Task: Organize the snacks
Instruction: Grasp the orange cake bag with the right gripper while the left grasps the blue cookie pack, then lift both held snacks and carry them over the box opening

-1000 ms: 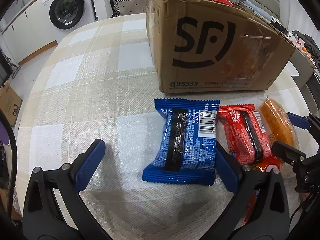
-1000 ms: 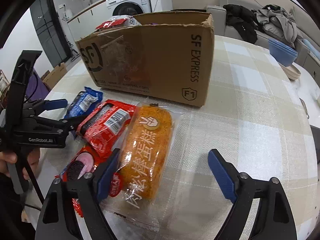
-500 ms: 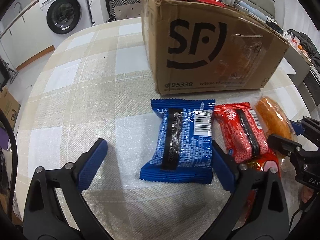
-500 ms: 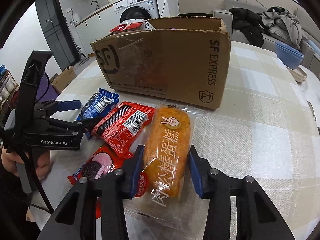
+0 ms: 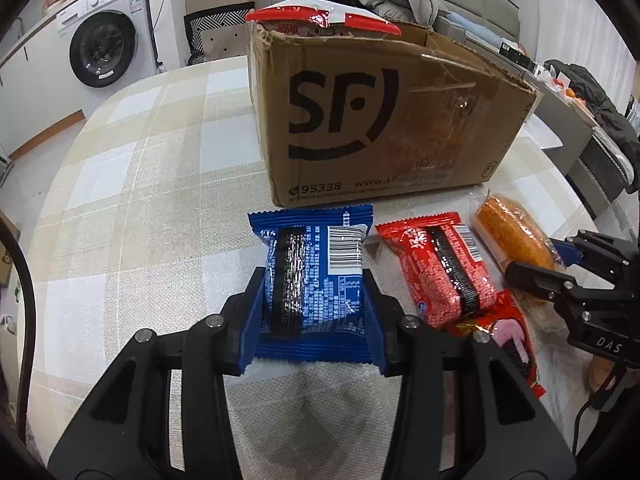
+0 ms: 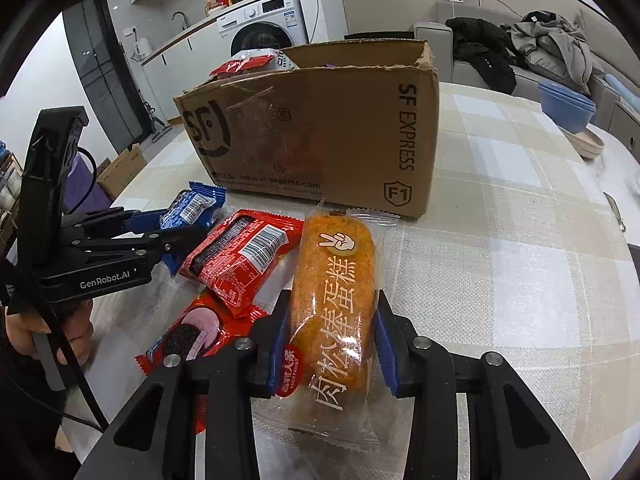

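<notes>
Snacks are lying on the surface just before the box (image 5: 384,120). Left gripper (image 5: 314,300) jaws have just been closing and are clamping the blue pack (image 5: 316,276); right gripper (image 6: 330,340) jaws are clamping the cake (image 6: 336,300). Grasping looks done; next, both need lifting over the box rim.

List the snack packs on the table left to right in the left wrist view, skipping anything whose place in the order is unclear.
blue snack pack → red snack pack → orange cake roll. Left out: the red cookie pack lying partly under the red one.
</notes>
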The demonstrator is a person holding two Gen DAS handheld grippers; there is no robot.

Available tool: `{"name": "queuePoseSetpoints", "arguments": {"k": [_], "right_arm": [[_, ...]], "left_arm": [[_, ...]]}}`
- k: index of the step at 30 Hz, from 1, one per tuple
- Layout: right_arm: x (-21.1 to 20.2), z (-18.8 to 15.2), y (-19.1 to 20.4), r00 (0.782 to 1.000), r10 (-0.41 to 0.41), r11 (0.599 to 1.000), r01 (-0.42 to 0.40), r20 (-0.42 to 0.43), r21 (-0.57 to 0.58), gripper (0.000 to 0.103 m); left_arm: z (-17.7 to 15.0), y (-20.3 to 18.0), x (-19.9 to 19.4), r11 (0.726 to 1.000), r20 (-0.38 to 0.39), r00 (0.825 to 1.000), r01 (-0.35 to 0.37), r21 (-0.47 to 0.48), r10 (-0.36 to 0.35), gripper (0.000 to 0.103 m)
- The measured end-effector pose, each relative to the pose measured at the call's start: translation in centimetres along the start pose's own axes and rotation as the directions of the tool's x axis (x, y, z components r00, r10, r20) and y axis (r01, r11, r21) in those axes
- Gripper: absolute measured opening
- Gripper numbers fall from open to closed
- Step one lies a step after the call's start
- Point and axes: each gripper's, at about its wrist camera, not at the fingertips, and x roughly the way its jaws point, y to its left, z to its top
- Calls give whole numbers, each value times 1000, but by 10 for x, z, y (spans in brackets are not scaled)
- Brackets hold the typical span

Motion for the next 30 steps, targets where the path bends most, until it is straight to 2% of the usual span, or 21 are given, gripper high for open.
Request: {"name": "queuePoseSetpoints", "arguments": {"k": [17,30], "right_arm": [[-43,5,-12,987,35,998,-43,157,47,38],[-75,13,-15,974,9,999,-21,224,49,38]], "left_arm": [[-4,-8,-63,999,105,994,19,-38,-15,41],[4,-4,-107,996,171,984,63,-71,-50,41]]}}
